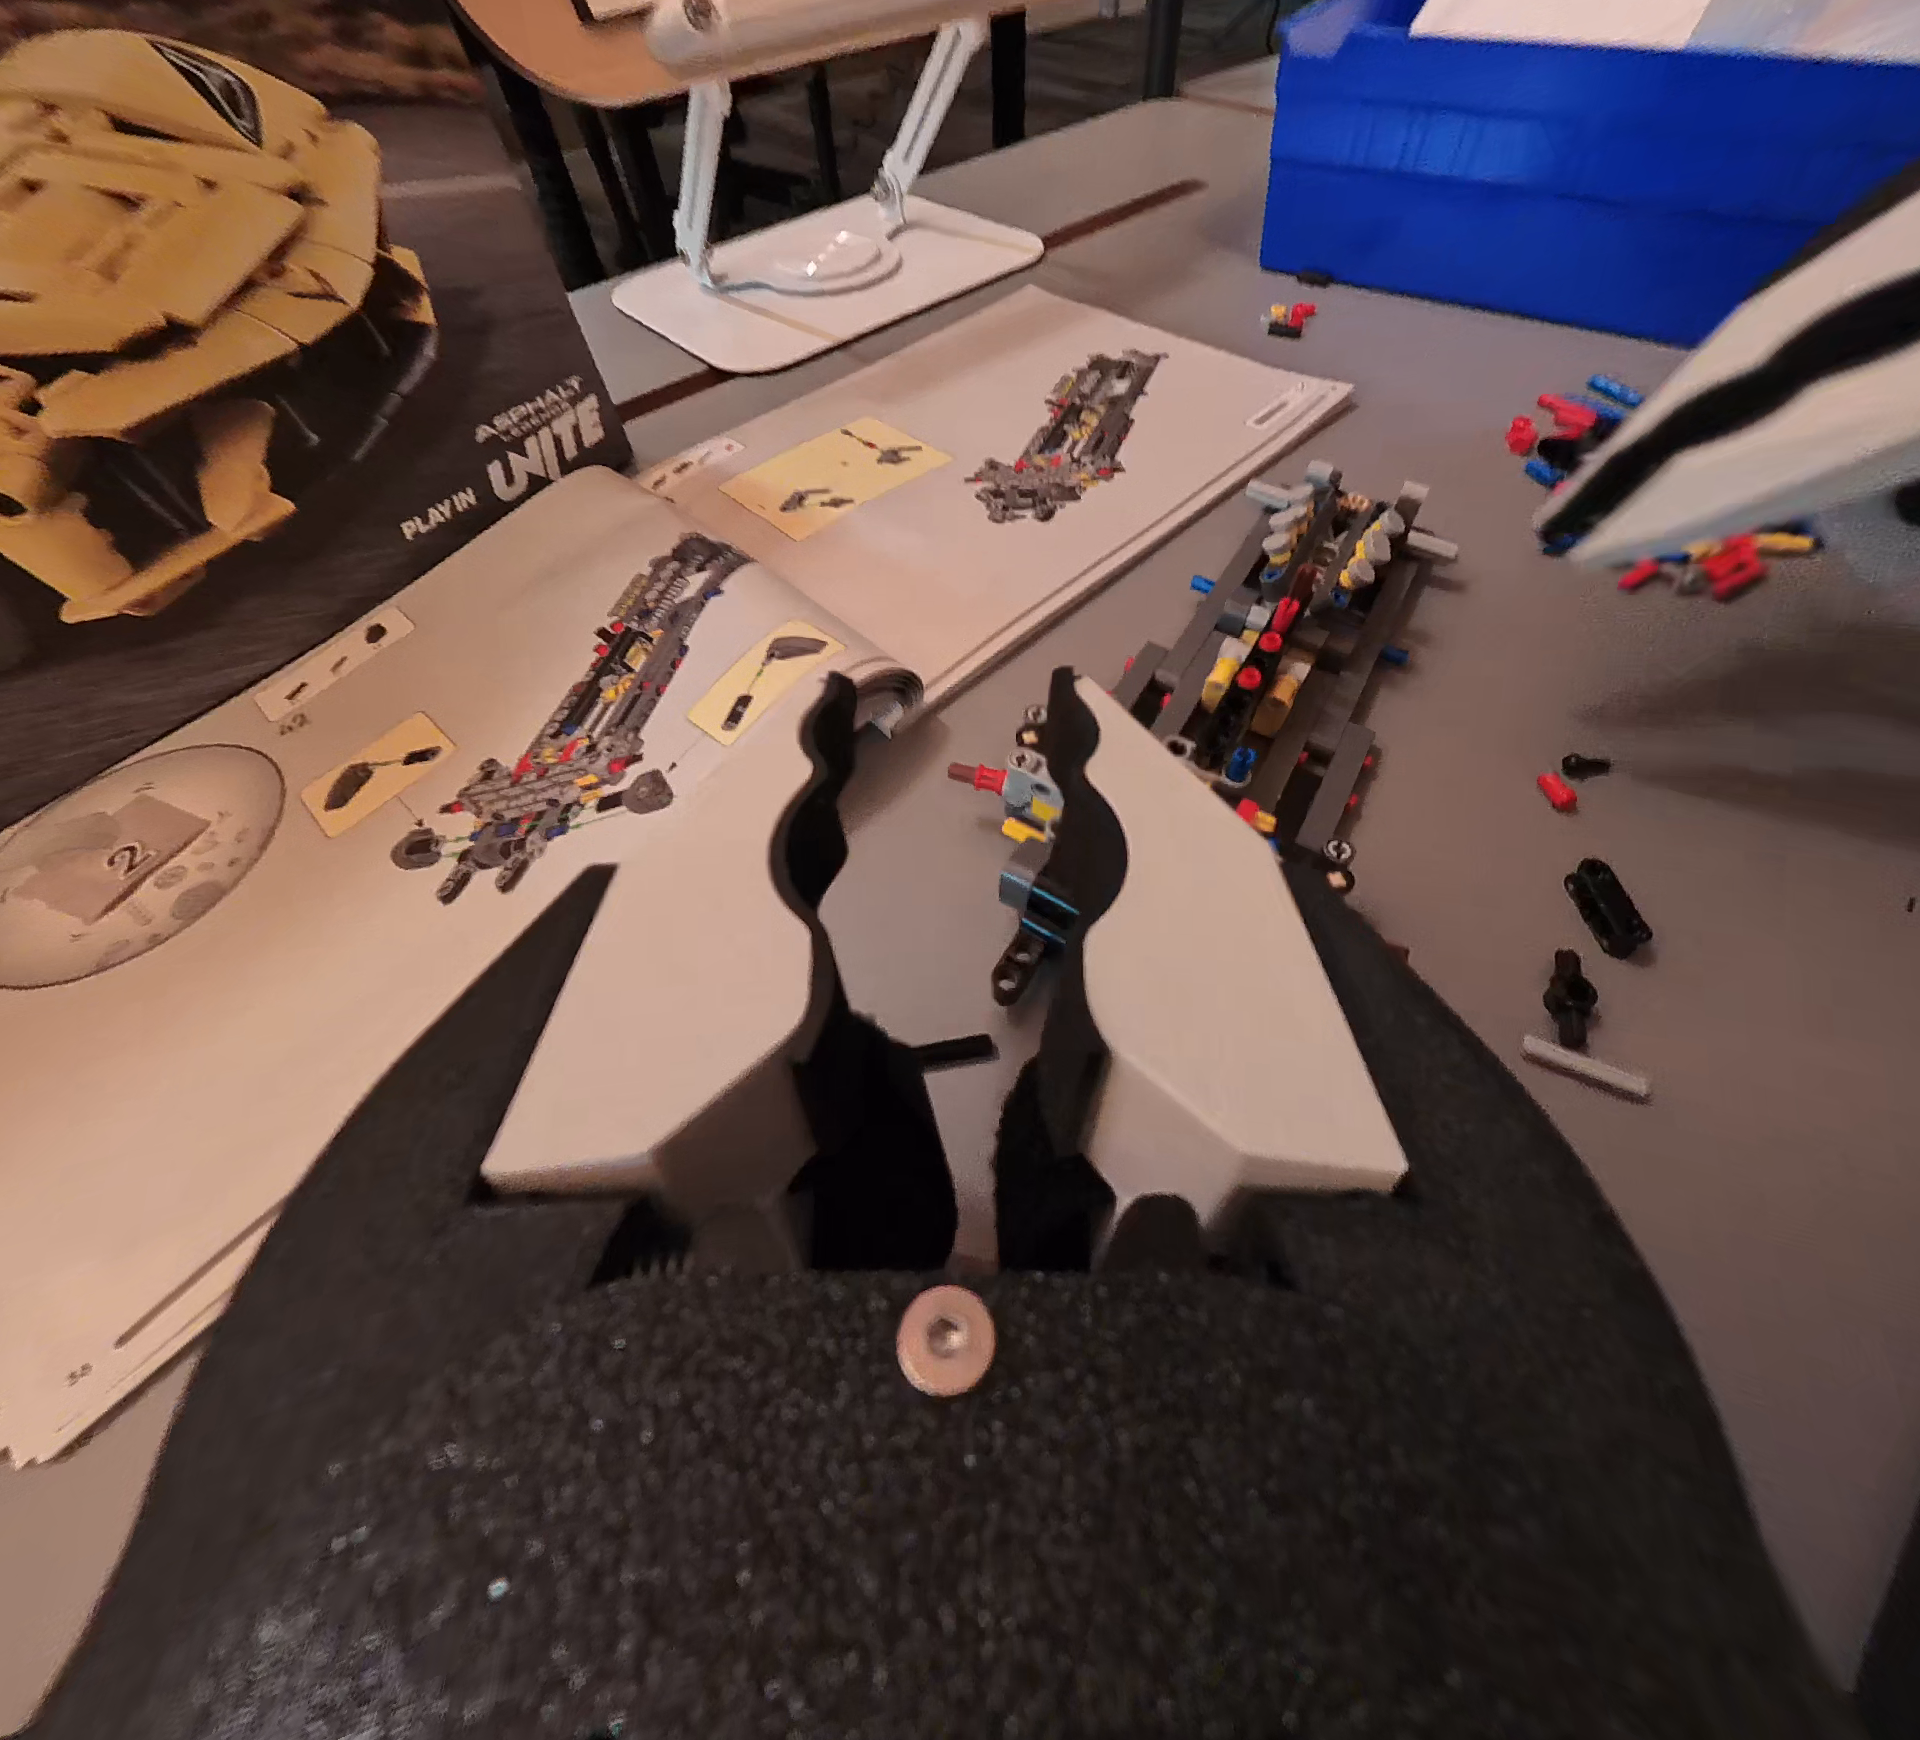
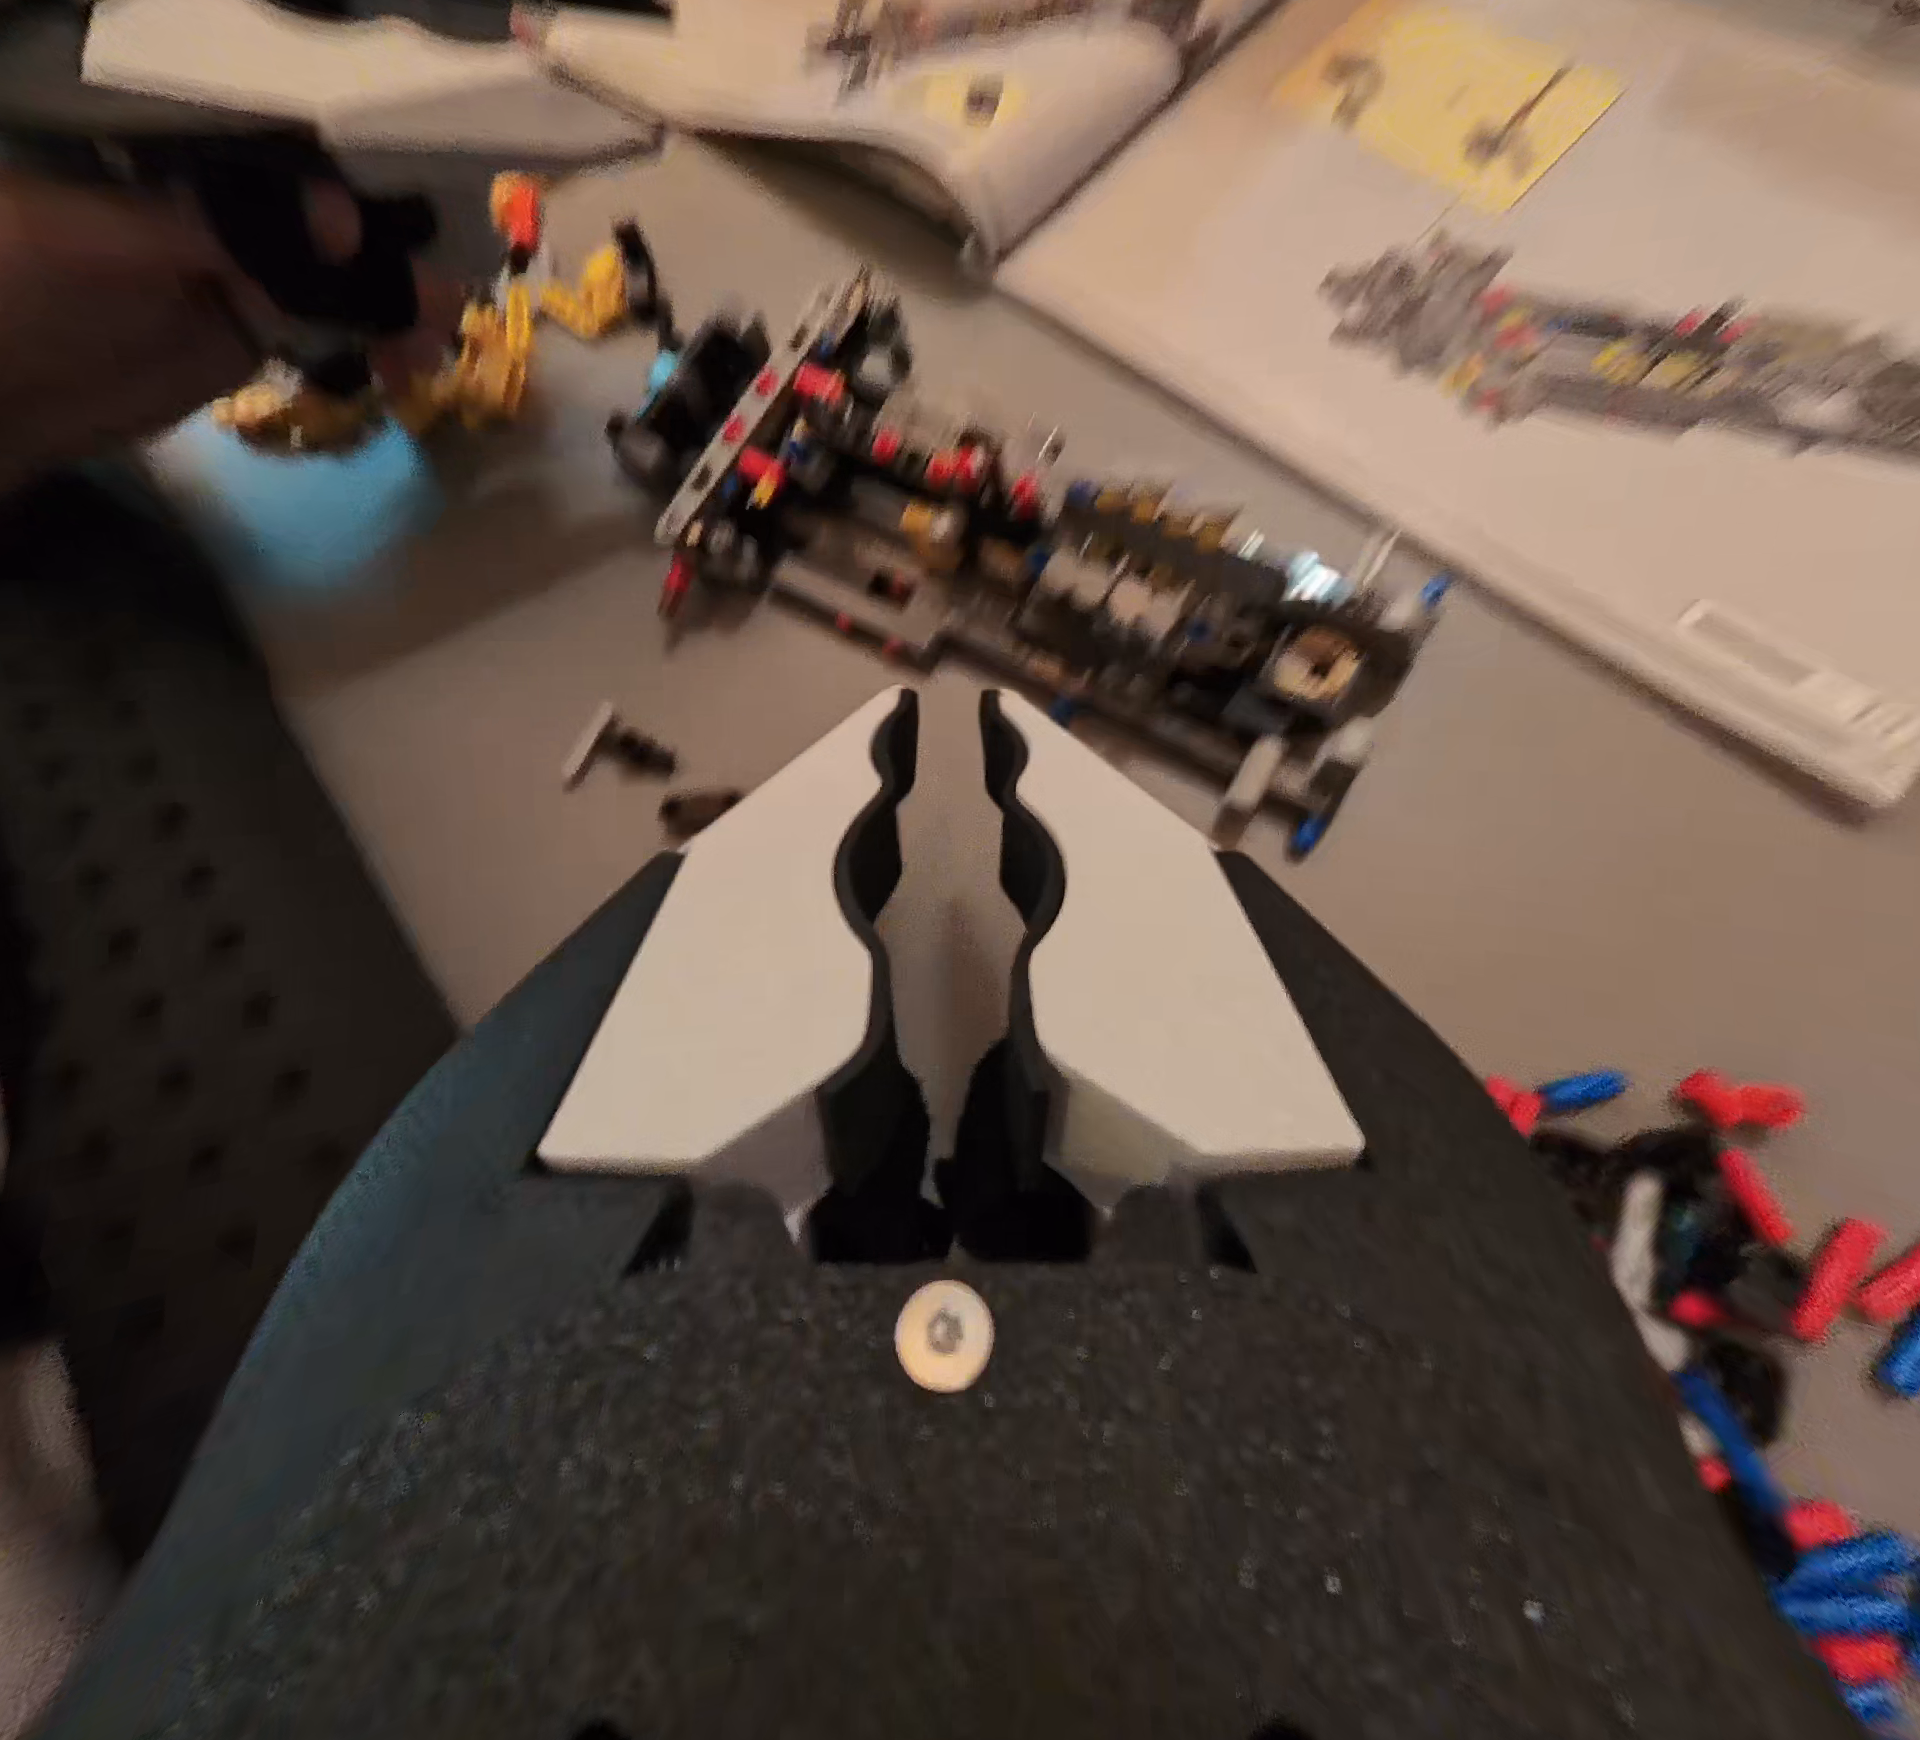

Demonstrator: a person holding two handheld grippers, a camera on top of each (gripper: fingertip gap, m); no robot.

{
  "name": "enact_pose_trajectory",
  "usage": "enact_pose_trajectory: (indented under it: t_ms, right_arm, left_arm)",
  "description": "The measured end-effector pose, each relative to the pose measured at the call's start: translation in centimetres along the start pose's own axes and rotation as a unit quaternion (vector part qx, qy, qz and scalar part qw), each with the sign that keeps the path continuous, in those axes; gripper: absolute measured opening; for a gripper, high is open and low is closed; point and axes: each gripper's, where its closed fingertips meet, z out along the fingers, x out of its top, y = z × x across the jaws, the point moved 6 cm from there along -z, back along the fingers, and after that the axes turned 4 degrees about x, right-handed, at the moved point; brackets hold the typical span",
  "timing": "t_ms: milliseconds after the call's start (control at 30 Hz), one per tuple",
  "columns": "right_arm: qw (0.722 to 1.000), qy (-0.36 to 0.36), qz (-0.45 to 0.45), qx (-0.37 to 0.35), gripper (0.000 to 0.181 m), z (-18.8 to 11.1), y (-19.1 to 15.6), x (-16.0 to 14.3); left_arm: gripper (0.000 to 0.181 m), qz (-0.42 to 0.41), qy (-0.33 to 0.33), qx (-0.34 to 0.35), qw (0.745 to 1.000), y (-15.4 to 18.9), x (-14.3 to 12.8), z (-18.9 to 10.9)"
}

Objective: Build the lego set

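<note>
A long dark grey Lego chassis (image 1: 1288, 651) with yellow, red and blue parts lies on the grey table (image 1: 1714, 1223). It also shows, blurred, in the right wrist view (image 2: 1039, 568). My left gripper (image 1: 945, 693) is open and empty. A small grey, blue and black sub-assembly (image 1: 1029, 859) lies on the table against the inner side of its right finger, partly hidden by it. My right gripper (image 2: 948, 703) hovers just in front of the chassis, its jaws a narrow gap apart with nothing between them. It shows in the left wrist view at the upper right (image 1: 1714, 443).
The open instruction booklet (image 1: 623, 755) lies left of the chassis, with the set's box (image 1: 156, 288) and a white document stand (image 1: 831, 267) behind it. A blue bin (image 1: 1558, 163) stands at the back right. Loose red and blue pins (image 2: 1766, 1223), black connectors (image 1: 1605, 906), a grey axle (image 1: 1584, 1067) and yellow parts (image 2: 499, 340) are scattered around. There is about 15 cm between the tips of the two grippers. The grey axle (image 1: 1584, 1067) lies around 11 cm away from my right fingertips. It turns up in the right wrist view (image 2: 588, 740) as well.
</note>
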Motion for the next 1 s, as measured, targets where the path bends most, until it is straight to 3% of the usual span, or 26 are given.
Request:
enact_pose_trajectory:
  t_ms: [167,333,533,667,767,1000]
  right_arm:
    - [0.994,0.099,0.018,-0.053,0.014,1.4,3.3,4.6]
    - [0.989,0.134,0.054,-0.040,0.014,1.4,3.1,3.2]
    - [0.991,0.123,0.016,-0.056,0.014,1.4,3.3,2.3]
    - [0.991,0.132,-0.004,-0.035,0.013,1.5,2.5,2.6]
    - [0.991,0.127,-0.026,-0.038,0.012,1.8,2.2,2.8]
    - [0.992,0.119,-0.031,-0.014,0.012,2.6,1.7,3.0]
  left_arm:
    - [0.040,-0.013,0.021,0.002,1.000,0.0,0.5,-0.4]
    - [0.030,-0.007,0.015,-0.002,1.000,0.1,0.1,-0.1]
    - [0.047,-0.043,0.016,-0.041,0.998,0.4,0.3,0.3]
    - [0.046,-0.059,0.014,-0.034,0.998,-0.3,0.2,0.3]
    - [0.036,-0.055,0.025,-0.023,0.998,-1.0,0.4,-0.1]
    - [0.036,-0.031,0.088,0.009,0.996,-1.8,1.4,-1.1]
